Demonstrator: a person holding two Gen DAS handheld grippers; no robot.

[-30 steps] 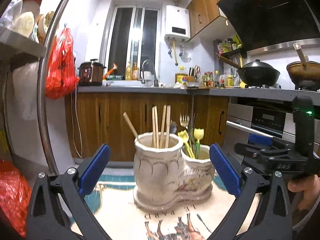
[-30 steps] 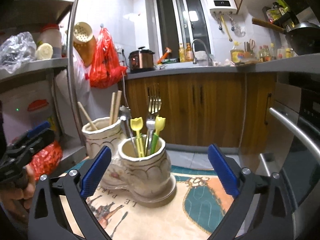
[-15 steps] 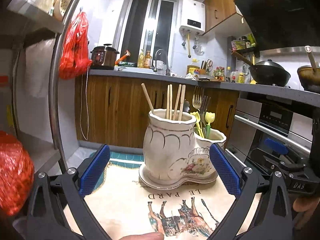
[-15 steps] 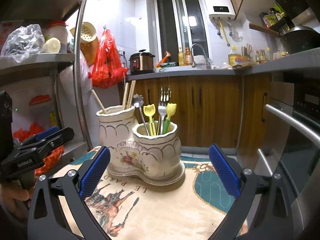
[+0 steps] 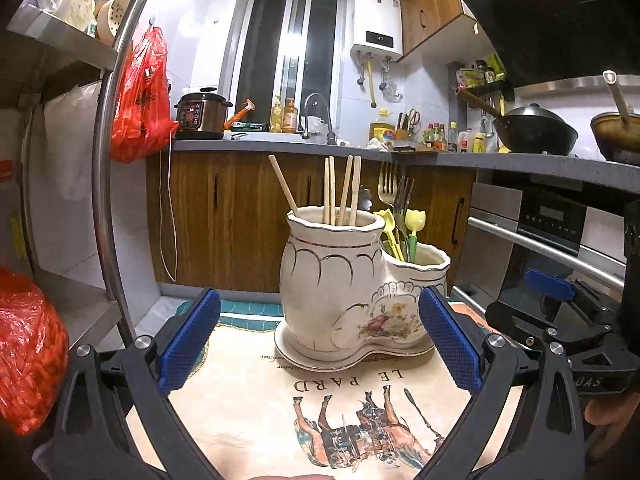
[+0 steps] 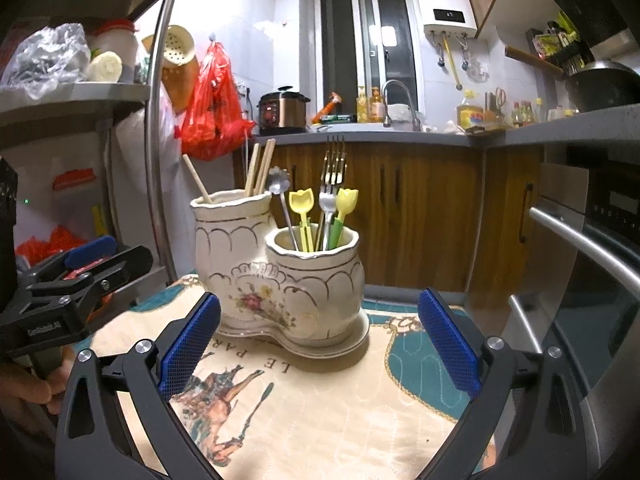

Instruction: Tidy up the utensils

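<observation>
Chopsticks [image 5: 340, 190] and forks [image 6: 334, 172] are stood in the white holder [image 5: 352, 292]. The left gripper [image 5: 320, 344] and right gripper [image 6: 320, 344] are held wide apart, with nothing gripped.

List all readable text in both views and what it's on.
"LE PARD": tablecloth, printed upside down, below the ceramic utensil holder; partly covered by the holder in the right wrist view.
Small line of print above it, by the holder's base: too small to read.
Water heater display: digits too blurred to read.
Marking on the right gripper body: partly cut off, unreadable.
Label on the left gripper body: too small to read.
</observation>
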